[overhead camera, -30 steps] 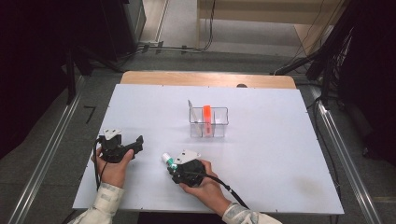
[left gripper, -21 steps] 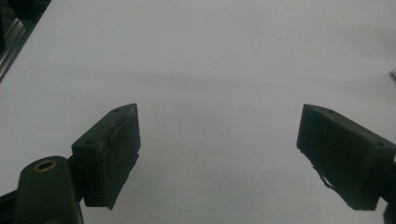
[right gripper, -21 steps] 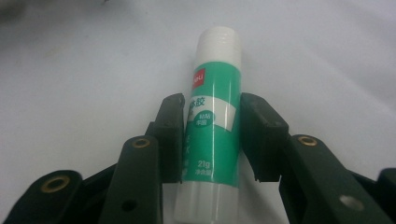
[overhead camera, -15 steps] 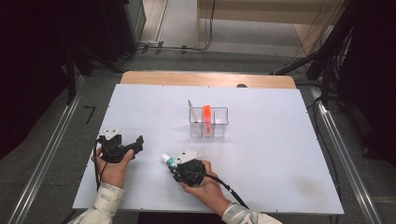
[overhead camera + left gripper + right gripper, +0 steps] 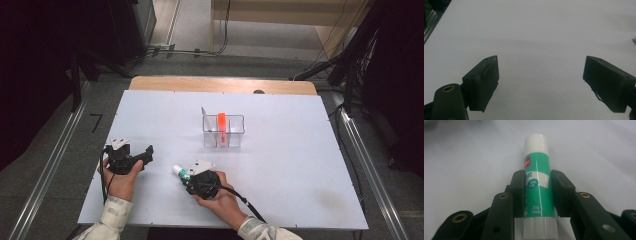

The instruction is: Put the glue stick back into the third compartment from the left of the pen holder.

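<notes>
Since a second ago my right gripper (image 5: 186, 176) has been closing its jaws, and they are now pressing on both flanks of the glue stick (image 5: 537, 185); neither hand is shifting otherwise. The glue stick is lying on the white table (image 5: 300, 165) near my edge, its long axis running straight out along the right gripper's jaws, white cap pointing away from my hand and up-left in the high view. My left gripper (image 5: 142, 155) is resting well to the left, jaws standing wide apart with nothing between them, so the right is the nearer one. Farther up the table, the clear box (image 5: 223, 132) is holding an orange item (image 5: 221, 122) upright, and nothing is lying between it and the stick
</notes>
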### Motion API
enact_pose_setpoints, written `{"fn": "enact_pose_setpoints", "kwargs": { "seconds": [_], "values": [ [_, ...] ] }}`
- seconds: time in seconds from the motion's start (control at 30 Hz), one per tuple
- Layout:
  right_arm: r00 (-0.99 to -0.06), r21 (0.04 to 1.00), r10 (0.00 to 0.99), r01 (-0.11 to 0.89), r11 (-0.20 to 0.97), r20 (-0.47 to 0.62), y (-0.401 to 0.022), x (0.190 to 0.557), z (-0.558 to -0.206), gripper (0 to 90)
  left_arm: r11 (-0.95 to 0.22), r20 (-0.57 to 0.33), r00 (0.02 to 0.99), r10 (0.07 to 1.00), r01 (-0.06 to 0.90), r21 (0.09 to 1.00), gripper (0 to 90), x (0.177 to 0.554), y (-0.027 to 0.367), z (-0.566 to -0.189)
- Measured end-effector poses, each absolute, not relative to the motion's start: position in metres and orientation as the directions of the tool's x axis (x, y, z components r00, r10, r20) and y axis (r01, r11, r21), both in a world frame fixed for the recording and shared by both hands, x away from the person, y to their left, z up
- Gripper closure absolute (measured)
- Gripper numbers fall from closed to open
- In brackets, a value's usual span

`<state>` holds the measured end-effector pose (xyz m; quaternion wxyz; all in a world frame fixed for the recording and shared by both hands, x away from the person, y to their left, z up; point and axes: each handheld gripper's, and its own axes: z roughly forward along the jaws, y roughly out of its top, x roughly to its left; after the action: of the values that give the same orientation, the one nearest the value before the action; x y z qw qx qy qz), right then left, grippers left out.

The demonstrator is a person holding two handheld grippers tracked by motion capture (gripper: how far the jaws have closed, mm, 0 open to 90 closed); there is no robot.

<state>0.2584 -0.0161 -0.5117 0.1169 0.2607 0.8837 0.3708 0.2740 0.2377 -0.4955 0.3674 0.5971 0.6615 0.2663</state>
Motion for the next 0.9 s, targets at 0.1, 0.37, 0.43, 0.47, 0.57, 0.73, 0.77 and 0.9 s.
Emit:
{"fn": "enact_pose_setpoints", "kwargs": {
  "seconds": [0.1,0.37,0.43,0.47,0.57,0.73,0.77,0.9],
  "values": [
    [-0.834,0.716,0.551,0.384,0.584,-0.003,-0.017,0.259,-0.511,63.5,0.144,-0.167,-0.017,0.986,0.595,0.791,14.0,0.274,0.238,-0.496],
    [-0.824,0.725,0.567,0.390,0.568,-0.001,-0.023,0.262,-0.507,63.5,0.140,-0.164,-0.016,0.986,0.598,0.789,14.1,0.274,0.237,-0.496],
    [-0.821,0.729,0.571,0.390,0.563,-0.002,-0.025,0.263,-0.506,63.5,0.140,-0.163,-0.015,0.987,0.596,0.791,14.1,0.274,0.237,-0.496],
    [-0.821,0.730,0.571,0.390,0.561,-0.001,-0.025,0.263,-0.506,63.5,0.140,-0.163,-0.015,0.986,0.597,0.790,14.0,0.274,0.237,-0.496],
    [-0.816,0.733,0.578,0.392,0.557,-0.002,-0.028,0.265,-0.503,63.5,0.141,-0.164,-0.016,0.986,0.597,0.790,14.1,0.274,0.237,-0.496],
    [-0.806,0.747,0.592,0.396,0.534,0.004,-0.035,0.267,-0.496,63.5,0.141,-0.164,-0.015,0.986,0.597,0.790,14.1,0.274,0.238,-0.496],
    [-0.803,0.749,0.596,0.397,0.531,0.003,-0.037,0.268,-0.495,63.5,0.141,-0.165,-0.015,0.986,0.597,0.790,14.0,0.274,0.237,-0.496],
    [-0.791,0.758,0.612,0.406,0.511,0.011,-0.044,0.272,-0.490,63.4,0.140,-0.164,-0.015,0.986,0.597,0.790,14.0,0.274,0.237,-0.496]
  ]
}}
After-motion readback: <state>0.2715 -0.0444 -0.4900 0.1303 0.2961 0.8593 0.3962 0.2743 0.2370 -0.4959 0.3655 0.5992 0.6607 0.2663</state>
